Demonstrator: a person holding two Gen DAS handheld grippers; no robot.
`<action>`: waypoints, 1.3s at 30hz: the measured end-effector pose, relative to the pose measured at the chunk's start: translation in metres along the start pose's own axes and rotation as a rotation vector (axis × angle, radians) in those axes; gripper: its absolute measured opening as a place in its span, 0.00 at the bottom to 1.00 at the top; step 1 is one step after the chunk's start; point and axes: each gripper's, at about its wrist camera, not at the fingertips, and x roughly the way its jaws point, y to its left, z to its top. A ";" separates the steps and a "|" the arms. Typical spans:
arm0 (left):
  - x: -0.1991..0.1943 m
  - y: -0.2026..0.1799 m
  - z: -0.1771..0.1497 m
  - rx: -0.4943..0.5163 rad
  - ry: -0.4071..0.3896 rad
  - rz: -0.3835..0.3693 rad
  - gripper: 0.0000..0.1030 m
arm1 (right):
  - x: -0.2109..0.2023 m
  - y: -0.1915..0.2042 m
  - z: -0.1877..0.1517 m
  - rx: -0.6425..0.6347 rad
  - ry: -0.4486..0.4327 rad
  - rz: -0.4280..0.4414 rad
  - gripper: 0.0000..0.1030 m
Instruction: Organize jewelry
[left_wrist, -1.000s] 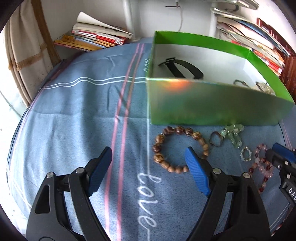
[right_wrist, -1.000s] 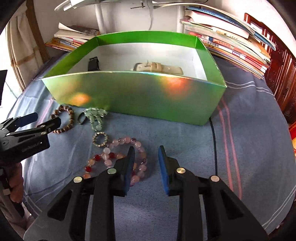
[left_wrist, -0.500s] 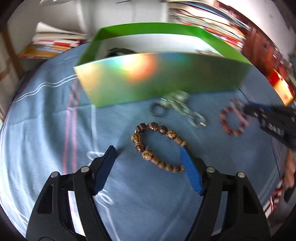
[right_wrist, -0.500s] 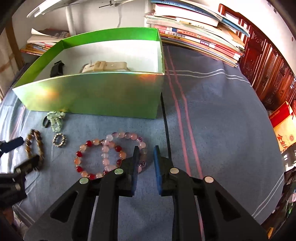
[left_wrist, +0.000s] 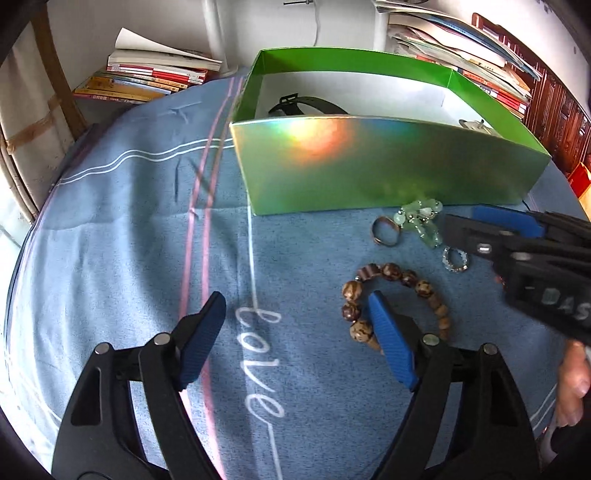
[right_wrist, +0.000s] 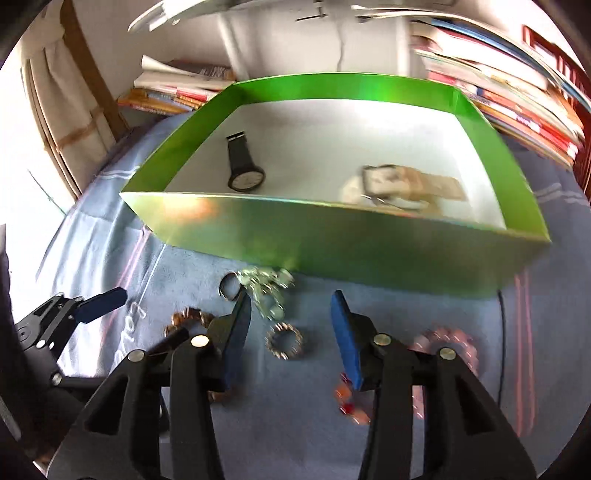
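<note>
In front of the green box (left_wrist: 388, 166), on the blue striped cloth (left_wrist: 129, 229), the jewelry lies in a loose row. Farthest left of the box's near wall, the left hand-held gripper (left_wrist: 295, 317) hangs low over the cloth with its blue fingers spread wide and nothing between them; its right finger lies over the left side of the wooden bead bracelet (left_wrist: 391, 299), though whether it touches the beads cannot be told. Just beyond the bracelet, close to the box wall, lie a brown ring (left_wrist: 384, 230) and a cluster of pale green beads (left_wrist: 421, 219), touching or nearly so. Right of these sits a small sparkly ring (left_wrist: 455, 258), which in the right wrist view lies below and between the fingers of the right hand-held gripper (right_wrist: 291, 310). That gripper is also spread apart and holds nothing, hovering above the cloth just in front of the box. Farther right, partly hidden behind its right finger, lies the blurred pink and red bead bracelet (right_wrist: 448, 341). Inside the box, a black watch (right_wrist: 242, 166) rests toward the left and a beige watch (right_wrist: 402, 186) toward the right, well apart, both on the white floor
</note>
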 end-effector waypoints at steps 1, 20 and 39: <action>0.001 0.000 0.001 -0.003 -0.001 -0.001 0.78 | 0.005 0.006 0.002 -0.015 0.003 -0.027 0.43; 0.004 0.001 -0.003 -0.004 -0.017 0.012 0.82 | -0.056 -0.045 -0.023 0.041 -0.075 -0.123 0.17; 0.003 0.008 0.004 -0.028 -0.033 0.124 0.72 | -0.046 -0.111 -0.033 0.154 0.016 -0.236 0.27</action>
